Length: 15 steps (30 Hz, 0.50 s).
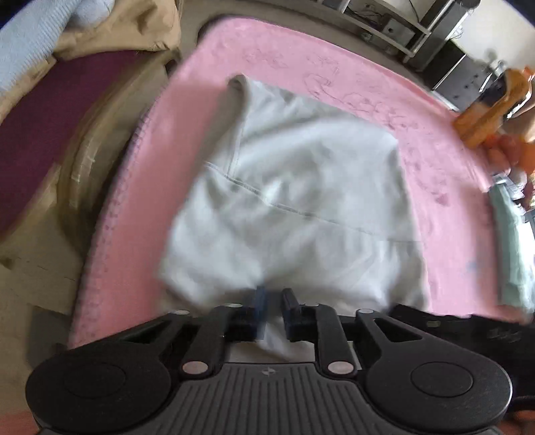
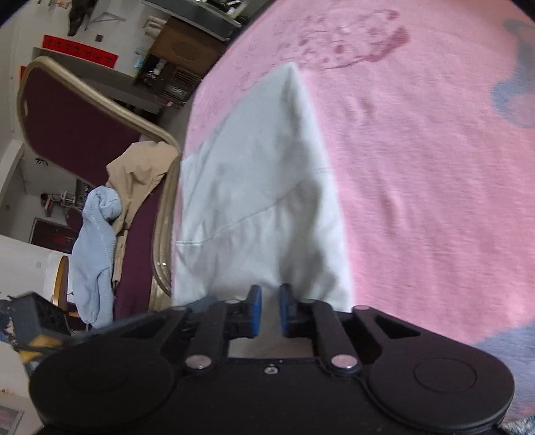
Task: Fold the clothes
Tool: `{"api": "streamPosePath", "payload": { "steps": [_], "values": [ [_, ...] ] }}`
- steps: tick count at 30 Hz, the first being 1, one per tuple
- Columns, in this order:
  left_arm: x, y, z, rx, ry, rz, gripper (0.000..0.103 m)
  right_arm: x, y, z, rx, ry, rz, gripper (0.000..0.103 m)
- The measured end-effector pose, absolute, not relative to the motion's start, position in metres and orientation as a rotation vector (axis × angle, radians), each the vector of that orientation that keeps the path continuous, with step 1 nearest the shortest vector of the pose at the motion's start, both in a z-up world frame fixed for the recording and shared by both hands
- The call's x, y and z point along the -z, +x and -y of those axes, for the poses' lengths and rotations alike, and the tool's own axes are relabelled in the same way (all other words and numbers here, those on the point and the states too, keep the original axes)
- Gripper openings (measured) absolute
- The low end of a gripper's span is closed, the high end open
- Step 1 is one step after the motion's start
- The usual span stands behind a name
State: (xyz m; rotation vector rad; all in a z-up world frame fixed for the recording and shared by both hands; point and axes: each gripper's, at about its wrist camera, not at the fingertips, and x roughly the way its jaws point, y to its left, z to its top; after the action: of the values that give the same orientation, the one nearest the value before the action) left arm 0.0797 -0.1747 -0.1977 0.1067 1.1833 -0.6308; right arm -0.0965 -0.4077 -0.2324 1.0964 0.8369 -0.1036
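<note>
A white garment point(image 1: 301, 187) lies partly folded on a pink cloth-covered table point(image 1: 434, 167), with a stitched seam running across it. My left gripper point(image 1: 274, 301) is at the garment's near edge, its jaws shut on a pinch of the white fabric that runs between the fingers. In the right wrist view the same white garment point(image 2: 254, 200) stretches away to a pointed corner near the left edge of the pink table point(image 2: 418, 200). My right gripper point(image 2: 269, 297) holds another part of the near edge, its blue pads point(image 2: 255, 301) shut on the fabric.
A maroon chair with a gold frame point(image 2: 77, 123) stands by the table's left side, with a tan garment point(image 2: 140, 167) and a light blue garment point(image 2: 97, 241) draped on it. An orange object point(image 1: 491, 110) and pale green folded cloth point(image 1: 511, 241) sit at the table's right edge. Shelves point(image 1: 418, 30) stand behind.
</note>
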Motion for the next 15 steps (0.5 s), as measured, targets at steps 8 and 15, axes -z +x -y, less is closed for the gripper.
{"api": "streamPosePath", "payload": {
  "steps": [8,15],
  "values": [
    [0.179,0.054,0.14,0.468,0.092,-1.106,0.012,0.213,-0.137,0.431,0.282,1.023,-0.854,0.022],
    [0.17,0.031,0.151,0.675,0.088,-1.036,0.016,0.195,-0.129,0.412,0.163,0.967,-0.801,0.022]
  ]
}}
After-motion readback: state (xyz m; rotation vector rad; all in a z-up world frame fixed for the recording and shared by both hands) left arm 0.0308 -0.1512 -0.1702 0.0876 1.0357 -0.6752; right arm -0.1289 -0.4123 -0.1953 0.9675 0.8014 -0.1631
